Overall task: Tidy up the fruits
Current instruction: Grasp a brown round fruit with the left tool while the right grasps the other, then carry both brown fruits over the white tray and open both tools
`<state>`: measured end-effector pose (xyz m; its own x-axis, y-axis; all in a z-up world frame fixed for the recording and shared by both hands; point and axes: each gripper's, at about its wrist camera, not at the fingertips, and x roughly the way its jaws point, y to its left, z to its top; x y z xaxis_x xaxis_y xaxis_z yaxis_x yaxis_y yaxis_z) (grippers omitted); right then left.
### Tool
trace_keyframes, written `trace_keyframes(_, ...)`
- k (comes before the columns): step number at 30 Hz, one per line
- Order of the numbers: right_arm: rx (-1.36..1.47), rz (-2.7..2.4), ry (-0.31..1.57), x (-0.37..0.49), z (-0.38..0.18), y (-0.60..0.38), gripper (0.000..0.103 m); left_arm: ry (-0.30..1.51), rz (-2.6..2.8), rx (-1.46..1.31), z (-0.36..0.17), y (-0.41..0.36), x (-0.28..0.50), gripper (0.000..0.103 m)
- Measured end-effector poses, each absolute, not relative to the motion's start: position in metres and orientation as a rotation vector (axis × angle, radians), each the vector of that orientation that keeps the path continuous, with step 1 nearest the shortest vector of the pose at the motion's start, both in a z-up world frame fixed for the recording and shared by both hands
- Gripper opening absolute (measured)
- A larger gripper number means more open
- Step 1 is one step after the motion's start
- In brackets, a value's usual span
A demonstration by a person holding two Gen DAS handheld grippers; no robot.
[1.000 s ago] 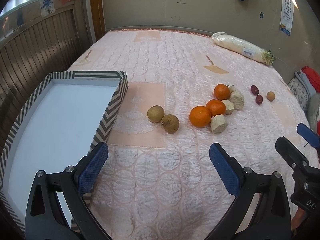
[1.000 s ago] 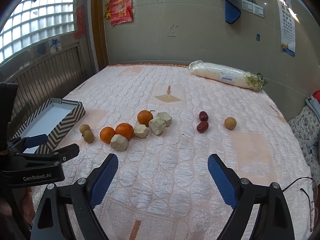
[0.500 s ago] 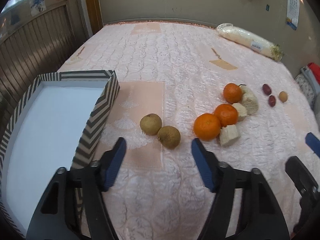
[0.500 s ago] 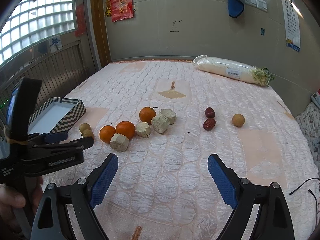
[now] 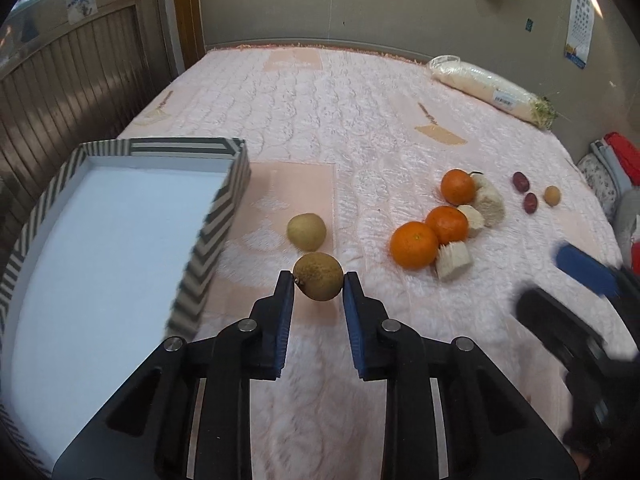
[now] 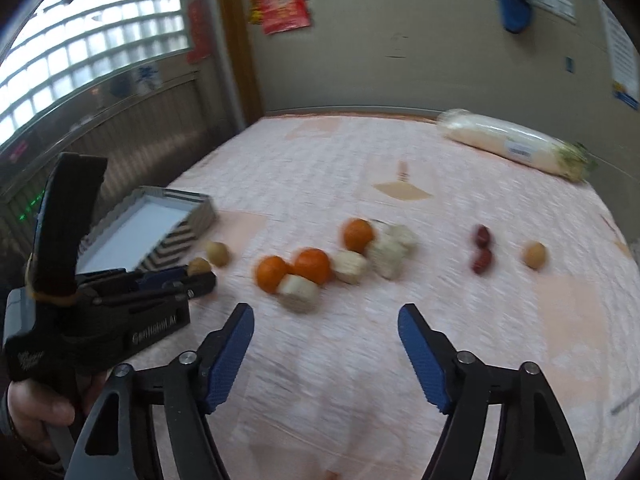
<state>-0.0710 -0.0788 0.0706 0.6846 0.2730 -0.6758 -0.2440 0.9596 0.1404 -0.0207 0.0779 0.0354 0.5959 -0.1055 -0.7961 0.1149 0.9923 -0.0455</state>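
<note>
A: What has the left tool [image 5: 318, 285] got?

B: A brown, rough-skinned round fruit [image 5: 318, 276], pinched between its two blue pads at the centre of the left wrist frame. The pads press on both sides of it.

A: And its twin?

B: A paler round fruit [image 5: 306, 232] lies on the bed [image 5: 360, 128] just above it in the frame, a little to the left, apart from the held one.

A: Where is the box?

B: The striped box [image 5: 208, 236], white inside, fills the left side of that frame; its near corner is beside the left tool.

A: The rest of the fruit?

B: Three oranges [image 5: 413, 245] cluster right of centre with pale cut chunks [image 5: 453, 259] touching them. Further right, two dark red fruits [image 5: 520, 181] and a small tan one [image 5: 552, 195]. A wrapped long vegetable [image 5: 488, 90] lies at the upper right by the wall.

A: The right tool [image 6: 326, 350]?

B: Spread wide, holding nothing, low in the right wrist frame above the bed (that view is blurred). The left tool shows at its lower left, gripped by a hand [image 6: 36, 404].
</note>
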Motion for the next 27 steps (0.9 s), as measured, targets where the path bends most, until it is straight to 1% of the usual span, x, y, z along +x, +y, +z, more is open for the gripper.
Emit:
trace_keyframes(2,0.019,0.339,0.765,-0.060,0.074,-0.064,0.063,0.927,-0.124,0.009,0.040,0.086,-0.029,0.024)
trace_keyframes(6,-0.032,0.416,0.783,-0.034,0.075,-0.036,0.054,0.939,-0.096,0.005,0.048,0.104,-0.041,0.024)
trace_keyframes(13,-0.157,0.538,0.856,0.003,0.057,0.024,0.049,0.927,-0.037,0.001,0.058,0.133,-0.045,0.025)
trace_keyframes(15,-0.180,0.551,0.875,0.010,0.052,0.035,0.043,0.927,-0.027,-0.004,0.059,0.137,-0.042,0.025)
trace_keyframes(16,-0.192,0.553,0.884,0.014,0.048,0.040,0.038,0.927,-0.021,-0.009,0.059,0.139,-0.040,0.025)
trace_keyframes(18,-0.196,0.542,0.918,0.023,0.039,0.047,0.034,0.927,-0.018,-0.013,0.059,0.141,-0.037,0.025)
trace_keyframes(19,-0.188,0.544,0.934,0.027,0.033,0.048,0.028,0.925,-0.017,-0.013,0.059,0.141,-0.036,0.025)
trace_keyframes(21,-0.165,0.527,0.918,0.028,0.030,0.046,0.024,0.926,-0.012,-0.015,0.058,0.141,-0.033,0.025)
trace_keyframes(27,-0.123,0.503,0.890,0.017,0.042,0.031,0.024,0.924,-0.010,-0.025,0.060,0.143,-0.026,0.024)
